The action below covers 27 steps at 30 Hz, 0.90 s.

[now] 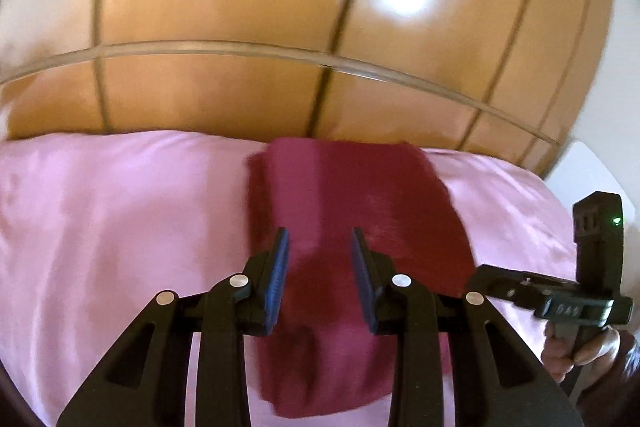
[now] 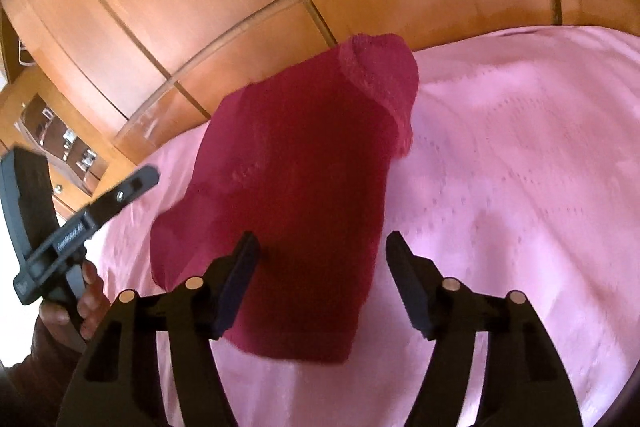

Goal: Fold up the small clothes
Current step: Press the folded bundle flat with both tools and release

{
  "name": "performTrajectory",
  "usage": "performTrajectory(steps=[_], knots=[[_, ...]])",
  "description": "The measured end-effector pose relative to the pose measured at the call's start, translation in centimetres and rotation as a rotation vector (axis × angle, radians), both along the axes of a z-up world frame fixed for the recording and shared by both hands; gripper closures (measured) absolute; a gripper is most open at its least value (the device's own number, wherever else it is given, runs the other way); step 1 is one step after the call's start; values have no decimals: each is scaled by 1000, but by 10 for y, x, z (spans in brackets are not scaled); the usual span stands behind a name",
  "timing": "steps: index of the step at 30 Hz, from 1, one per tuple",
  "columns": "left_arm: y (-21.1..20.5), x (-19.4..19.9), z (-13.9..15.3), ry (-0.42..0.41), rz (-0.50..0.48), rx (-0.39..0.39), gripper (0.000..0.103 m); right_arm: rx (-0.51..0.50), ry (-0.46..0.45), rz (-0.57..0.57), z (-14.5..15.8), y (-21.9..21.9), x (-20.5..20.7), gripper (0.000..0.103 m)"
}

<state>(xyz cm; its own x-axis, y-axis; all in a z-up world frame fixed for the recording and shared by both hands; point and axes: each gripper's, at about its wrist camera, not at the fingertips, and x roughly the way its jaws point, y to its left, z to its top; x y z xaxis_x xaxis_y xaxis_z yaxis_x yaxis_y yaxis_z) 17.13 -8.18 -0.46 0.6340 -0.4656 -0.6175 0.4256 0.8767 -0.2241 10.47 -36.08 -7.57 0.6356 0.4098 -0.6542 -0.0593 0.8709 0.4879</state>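
Observation:
A dark red small garment [image 1: 352, 227] lies folded into a long strip on the pink bedsheet [image 1: 120, 219]. It also shows in the right wrist view [image 2: 296, 179], with a rolled edge at its far end. My left gripper [image 1: 320, 247] is open and empty, hovering over the near half of the garment. My right gripper [image 2: 320, 247] is open and empty above the garment's near right edge. The right gripper's body shows at the right of the left wrist view [image 1: 560, 291]; the left gripper's body shows at the left of the right wrist view [image 2: 60, 227].
A glossy wooden wardrobe [image 1: 280, 27] with panel grooves stands behind the bed, also in the right wrist view [image 2: 200, 7]. A wooden dresser with small items [image 2: 60, 139] is at the far left. The pink sheet [image 2: 520, 167] spreads wide to the right.

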Motion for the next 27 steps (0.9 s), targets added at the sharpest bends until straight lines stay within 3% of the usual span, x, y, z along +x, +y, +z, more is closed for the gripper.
performTrajectory(steps=[5,8,11,14,15,18,19,23,27], knots=[[-21,14,-24,45,3,64,72,-52,-3,-15,2,19,11,45],[-19,29,-53,106,63,128,79,-131,-16,-6,5,34,32,44],[-9,30,-65,116,103,119,79,-203,12,9,-4,45,42,43],[-2,28,-66,124,125,105,79,-170,8,7,-14,37,34,42],[-4,27,-68,117,129,114,79,-156,14,-4,-21,34,33,35],[-23,24,-71,62,137,204,79,-21,57,-57,-43,17,39,26],[-24,24,-72,60,143,207,79,-8,58,-65,-43,16,40,25],[-10,26,-65,139,162,116,78,-116,34,-77,-29,24,29,21],[-7,9,-51,128,175,124,78,-194,14,-121,-11,26,10,20]])
